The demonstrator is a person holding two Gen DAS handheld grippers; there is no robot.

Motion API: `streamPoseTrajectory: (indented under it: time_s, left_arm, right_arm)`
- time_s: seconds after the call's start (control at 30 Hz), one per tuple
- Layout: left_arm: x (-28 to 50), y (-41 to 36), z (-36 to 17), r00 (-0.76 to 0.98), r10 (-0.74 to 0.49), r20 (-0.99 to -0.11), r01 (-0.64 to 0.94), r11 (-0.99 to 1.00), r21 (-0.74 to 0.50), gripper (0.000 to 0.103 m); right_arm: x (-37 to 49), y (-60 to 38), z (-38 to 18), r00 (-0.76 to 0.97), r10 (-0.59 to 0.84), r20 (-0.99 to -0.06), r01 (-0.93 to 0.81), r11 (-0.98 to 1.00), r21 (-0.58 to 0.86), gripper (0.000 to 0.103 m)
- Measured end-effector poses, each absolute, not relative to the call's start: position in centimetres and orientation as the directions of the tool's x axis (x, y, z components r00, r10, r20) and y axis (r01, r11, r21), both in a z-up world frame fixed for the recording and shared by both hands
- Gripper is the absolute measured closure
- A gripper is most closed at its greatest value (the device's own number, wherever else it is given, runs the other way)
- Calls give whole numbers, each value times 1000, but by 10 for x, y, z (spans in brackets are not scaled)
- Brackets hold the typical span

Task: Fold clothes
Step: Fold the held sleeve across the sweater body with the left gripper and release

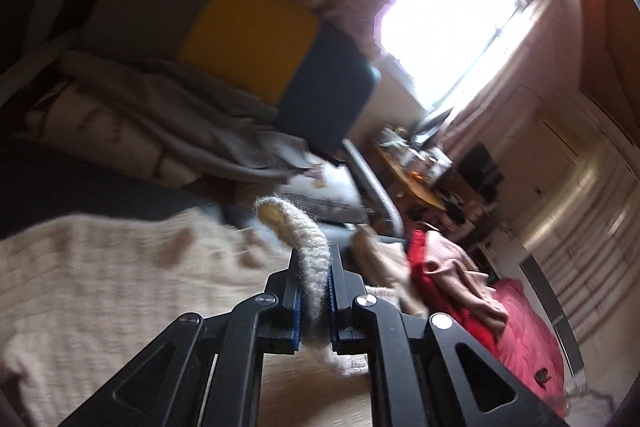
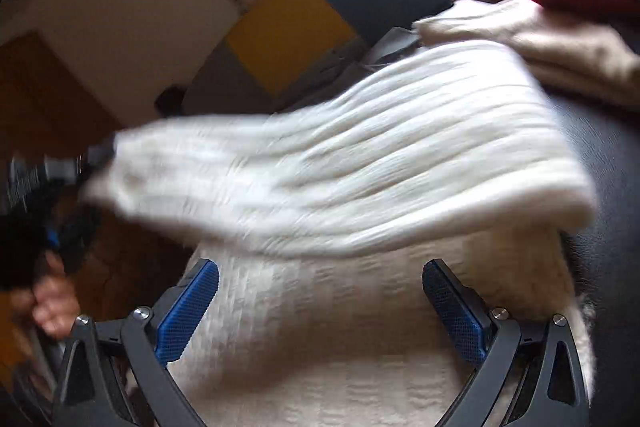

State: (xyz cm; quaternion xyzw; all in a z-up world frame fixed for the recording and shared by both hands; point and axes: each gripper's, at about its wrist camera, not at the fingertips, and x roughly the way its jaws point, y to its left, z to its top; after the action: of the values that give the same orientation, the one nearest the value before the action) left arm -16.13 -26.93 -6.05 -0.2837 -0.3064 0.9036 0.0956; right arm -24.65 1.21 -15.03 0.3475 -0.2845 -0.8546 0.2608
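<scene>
**One sleeve lifted, one claw waiting**

Two claws, two different states. Left claw [image 1: 315, 291]: jaws pressed together on a fuzzy rolled edge of the cream sweater [image 2: 360, 155], most likely a cuff or sleeve end. The knit rises between the blue pads and curls over past the tips. Right claw [image 2: 320, 303]: spread wide, nothing between its fingers, hovering just over the body of the sweater.

Where the sweater is: the body lies flat on a dark, leather-like surface [image 2: 608, 163], directly under the right claw. From the right wrist view, a ribbed part, probably the sleeve, is raised off the body and stretches across the frame, long axis running from lower left up to the right. Its left end meets the other tool, with a hand [image 2: 52, 307] on the handle. Both views are motion-blurred, so the stitch detail is soft.

Judgement: sleeve fold in progress. The coming move turns on carrying the pinched end across the body, toward the right claw's side. The left claw is the one in contact. The right is nearer the body and could pin it down.

No baskets or bins in view. A pile of clothes [image 1: 452, 275] sits beyond the sweater: red, pink and tan pieces, the tan one seemingly folded.
</scene>
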Motion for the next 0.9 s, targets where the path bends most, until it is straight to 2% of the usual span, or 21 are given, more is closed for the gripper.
streamPoseTrajectory:
  time_s: [0.33,0.47,0.67,0.9]
  left_arm:
    - [-140,-318,-128,-780,274,-563,157,-785,-599,95]
    - [-148,-330,-125,-779,244,-577,175,-799,-575,95]
    - [-158,-332,-98,-806,229,-546,138,-824,-549,95]
    - [-138,-345,-125,-771,191,-608,220,-816,-534,95]
  right_arm:
    - [-258,13,-156,-629,-654,-419,253,-682,686,0]
    - [-258,18,-160,-630,-658,-413,257,-678,689,0]
    - [-249,21,-163,-628,-664,-405,263,-671,693,0]
    - [-251,19,-156,-627,-658,-417,248,-676,694,0]
